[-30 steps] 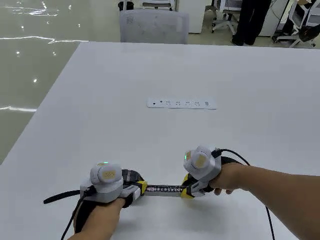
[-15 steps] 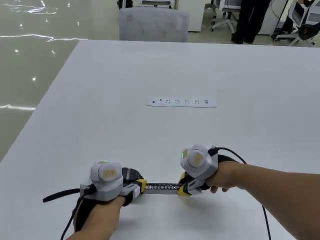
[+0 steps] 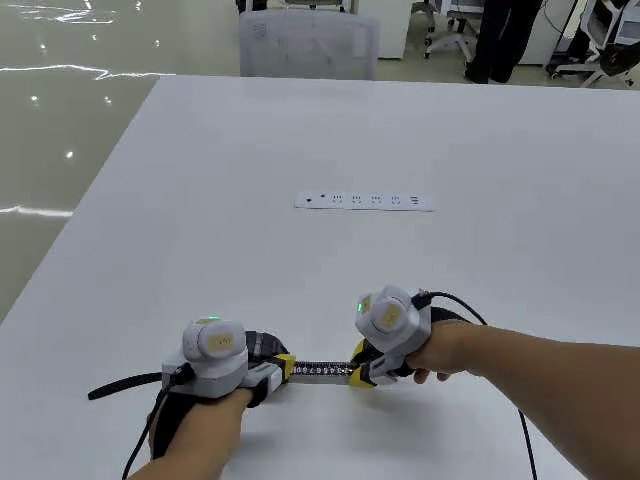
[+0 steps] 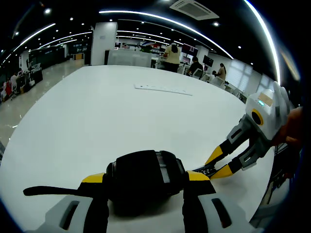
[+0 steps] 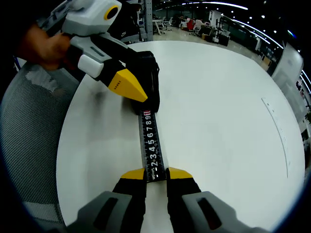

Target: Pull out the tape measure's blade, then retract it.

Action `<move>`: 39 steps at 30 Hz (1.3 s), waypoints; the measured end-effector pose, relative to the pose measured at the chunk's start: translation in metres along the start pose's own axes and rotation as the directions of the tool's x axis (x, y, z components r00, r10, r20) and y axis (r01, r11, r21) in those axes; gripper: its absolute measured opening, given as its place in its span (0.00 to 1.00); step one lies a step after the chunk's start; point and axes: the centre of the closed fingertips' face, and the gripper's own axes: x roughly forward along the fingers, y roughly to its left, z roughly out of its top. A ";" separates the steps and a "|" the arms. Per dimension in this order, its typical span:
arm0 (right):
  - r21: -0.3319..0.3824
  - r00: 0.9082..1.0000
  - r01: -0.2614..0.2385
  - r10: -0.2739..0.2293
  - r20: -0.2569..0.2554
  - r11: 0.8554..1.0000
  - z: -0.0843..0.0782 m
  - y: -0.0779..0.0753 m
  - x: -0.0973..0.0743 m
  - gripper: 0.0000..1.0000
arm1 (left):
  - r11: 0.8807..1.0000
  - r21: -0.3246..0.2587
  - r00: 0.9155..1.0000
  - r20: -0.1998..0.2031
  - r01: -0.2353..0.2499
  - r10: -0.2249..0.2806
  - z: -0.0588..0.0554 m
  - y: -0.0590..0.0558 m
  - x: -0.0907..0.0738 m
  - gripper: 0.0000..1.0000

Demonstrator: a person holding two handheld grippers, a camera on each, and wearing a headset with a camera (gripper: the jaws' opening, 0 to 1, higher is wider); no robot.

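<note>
Up-table at 12 o'clock from left gripper (image 4: 146, 177) and right gripper (image 5: 156, 174): flat white power strip (image 3: 365, 202), lying well apart from the work. Past it at the far table edge, grey chair back (image 3: 308, 44) at 12. Standing person's dark legs (image 3: 497, 40) at 1, office chairs (image 3: 600, 50) at 2. Black strap (image 3: 125, 385) trails on the top toward 9 from left gripper. Black cable (image 3: 478, 315) loops back toward 4 beside the right forearm (image 3: 560, 380). Right gripper view also has grey mesh (image 5: 29, 145) at 8–9, off the table edge.

Surface: plain white matte table (image 3: 420, 120). Floor (image 3: 60, 100) pale and glossy at 9–11, w/ light reflections. Bkgd in left gripper view: open-plan office, long ceiling light strips (image 4: 160, 18), people (image 4: 171, 54) at 12–1.

Task item: tape measure, black case (image 4: 141, 167), near the front table edge, approx 6–7 in head view. Left gripper is clenched on the case, one yellow-tipped jaw each side. Blade (image 5: 150, 138) exits the case toward 3, short length out, straight, printed digits readable. Can't tell if it touches the top. Right gripper sits at 3 of left gripper, jaws pinched on the blade's free end.
</note>
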 end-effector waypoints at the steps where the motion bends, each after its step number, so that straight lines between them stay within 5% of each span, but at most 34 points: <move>1: 0.001 1.000 -0.002 0.002 0.001 1.000 0.001 0.000 0.001 0.14 | 1.000 -0.001 1.000 -0.001 0.001 -0.001 0.000 0.000 0.000 0.58; 39: 0.010 0.995 -0.033 0.032 0.090 0.999 0.042 0.007 0.023 0.14 | 1.000 -0.016 1.000 -0.003 0.002 -0.002 0.000 -0.001 -0.001 0.58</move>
